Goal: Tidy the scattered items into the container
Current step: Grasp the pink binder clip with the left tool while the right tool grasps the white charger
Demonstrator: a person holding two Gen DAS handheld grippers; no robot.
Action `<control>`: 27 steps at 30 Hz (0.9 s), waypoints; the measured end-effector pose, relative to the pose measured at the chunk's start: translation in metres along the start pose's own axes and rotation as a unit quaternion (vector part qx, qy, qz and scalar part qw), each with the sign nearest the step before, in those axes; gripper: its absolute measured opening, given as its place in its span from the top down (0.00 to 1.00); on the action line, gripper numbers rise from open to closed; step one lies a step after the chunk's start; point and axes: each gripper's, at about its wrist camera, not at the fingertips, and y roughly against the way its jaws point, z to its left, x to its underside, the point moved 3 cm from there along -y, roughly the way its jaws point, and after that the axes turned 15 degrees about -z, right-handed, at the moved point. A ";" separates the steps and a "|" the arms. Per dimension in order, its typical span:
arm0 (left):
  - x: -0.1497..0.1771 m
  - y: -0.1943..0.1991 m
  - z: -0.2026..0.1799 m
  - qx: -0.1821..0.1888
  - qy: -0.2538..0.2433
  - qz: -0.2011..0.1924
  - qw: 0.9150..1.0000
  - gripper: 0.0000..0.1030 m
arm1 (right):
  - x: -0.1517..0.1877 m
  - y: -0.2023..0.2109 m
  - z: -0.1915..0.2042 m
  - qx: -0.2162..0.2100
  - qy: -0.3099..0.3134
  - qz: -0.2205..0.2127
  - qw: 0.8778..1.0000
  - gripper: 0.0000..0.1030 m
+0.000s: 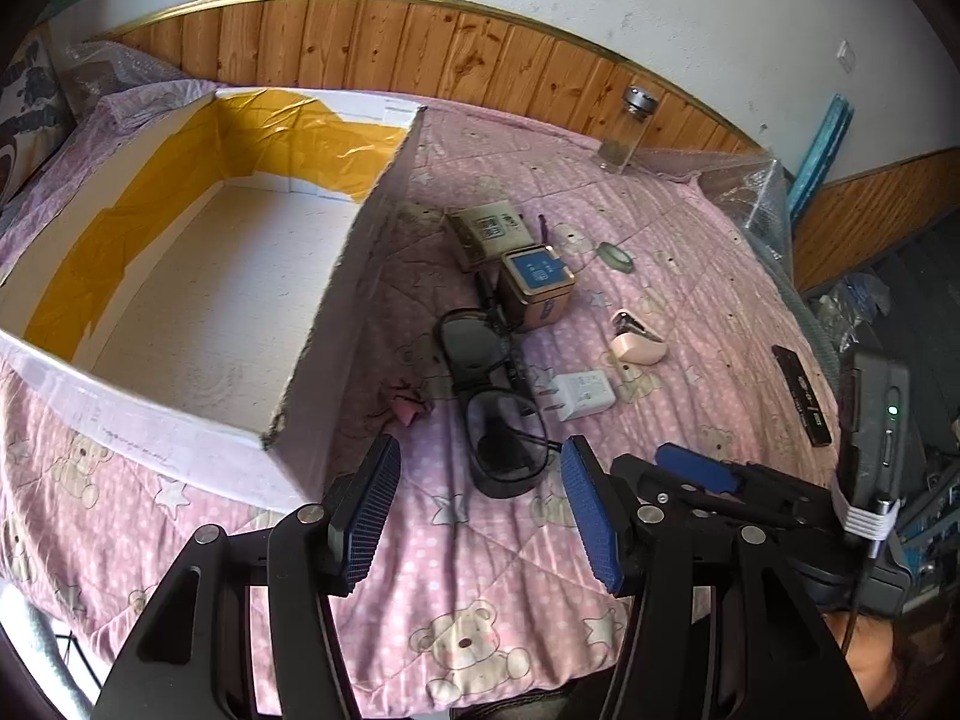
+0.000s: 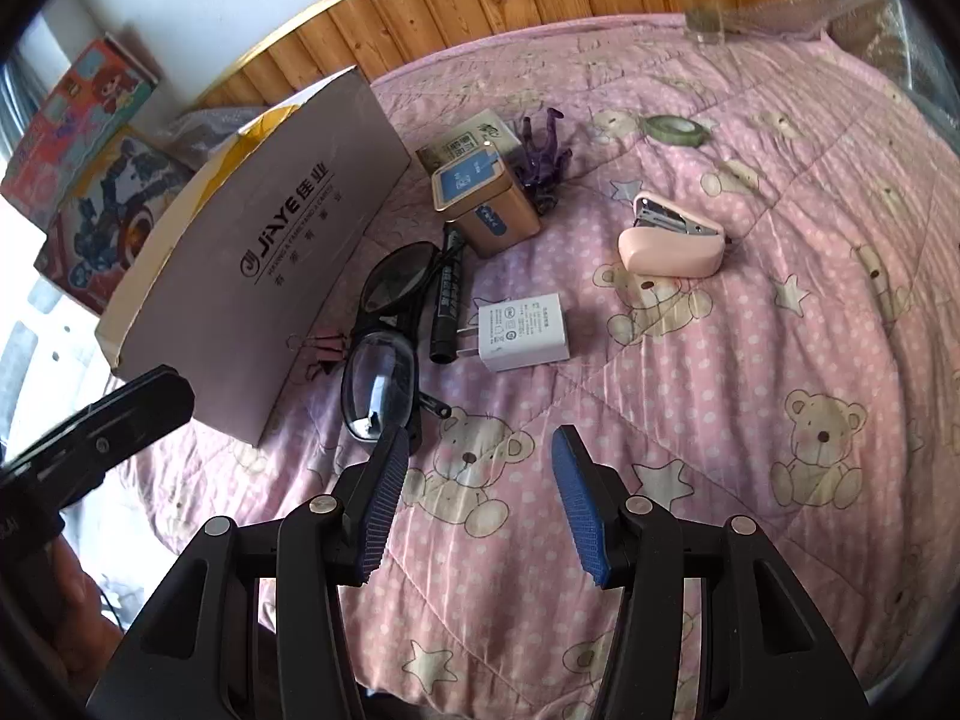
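Nothing is packed yet: the box (image 1: 198,276) sits empty on the bed (image 2: 750,360), with the glasses (image 2: 384,348), charger (image 2: 528,330) and stapler (image 2: 672,240) scattered beside it. Both left tongs (image 1: 480,510) and right tongs (image 2: 474,498) gape, released. Next likely comes a descent onto the glasses.

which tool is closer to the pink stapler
Right. The right tool hovers open over the quilt with the pink stapler ahead and to its right; the left tool, also open, sits further left by the box.
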 end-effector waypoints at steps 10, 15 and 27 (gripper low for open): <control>0.000 -0.065 0.016 -0.034 -0.063 0.027 0.997 0.44 | -0.023 -0.053 -0.010 0.010 0.012 0.019 1.000 0.48; 0.004 -0.089 0.043 -0.045 -0.047 0.050 0.997 0.44 | -0.025 -0.074 -0.009 0.011 0.053 0.017 0.998 0.44; 0.013 -0.117 0.051 0.011 -0.052 0.059 0.997 0.78 | -0.030 -0.081 -0.010 0.009 0.078 -0.002 0.997 0.49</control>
